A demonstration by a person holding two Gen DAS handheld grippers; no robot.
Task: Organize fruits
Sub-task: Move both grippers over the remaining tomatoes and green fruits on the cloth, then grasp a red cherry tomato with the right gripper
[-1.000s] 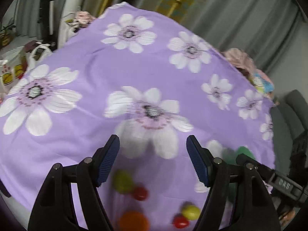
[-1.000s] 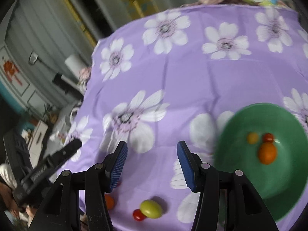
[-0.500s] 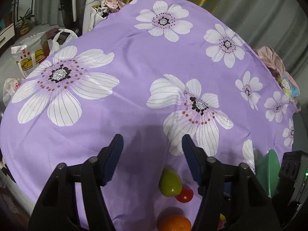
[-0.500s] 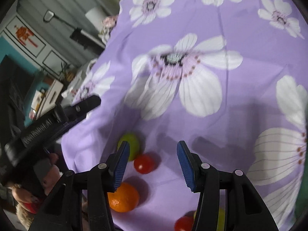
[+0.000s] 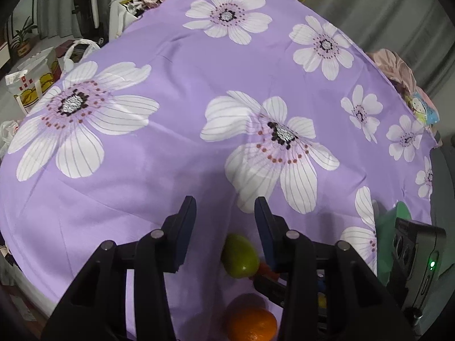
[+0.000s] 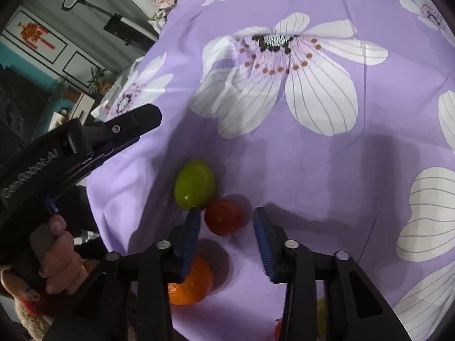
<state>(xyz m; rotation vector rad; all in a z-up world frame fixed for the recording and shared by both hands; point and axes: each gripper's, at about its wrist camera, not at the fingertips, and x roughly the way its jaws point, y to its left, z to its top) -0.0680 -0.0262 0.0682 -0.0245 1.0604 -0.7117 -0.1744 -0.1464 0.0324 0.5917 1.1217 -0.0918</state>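
On the purple flowered cloth (image 5: pixel 176 65) lie a green fruit (image 5: pixel 240 255), an orange (image 5: pixel 251 324) and a red tomato (image 6: pixel 224 217) in a tight cluster. My left gripper (image 5: pixel 224 201) hangs over the green fruit, which lies between its fingers without touching the pads; its jaws are closing. In the right wrist view the green fruit (image 6: pixel 194 184) and the orange (image 6: pixel 190 284) flank the tomato. My right gripper (image 6: pixel 226 213) straddles the tomato with its jaws closing, and a gap still shows at the right pad. The left gripper (image 6: pixel 130 125) appears there at the left.
A green bowl (image 5: pixel 401 211) shows at the right edge of the cloth, partly behind the right gripper's body (image 5: pixel 418 255). A small yellow fruit (image 6: pixel 321 312) peeks out beside the right finger. A hand (image 6: pixel 59 258) grips the left tool. Bags and boxes (image 5: pixel 34 85) stand beyond the cloth's left edge.
Both grippers came down onto the fruit cluster. The right one swung away from the green bowl to the tomato. Both pairs of jaws have narrowed.
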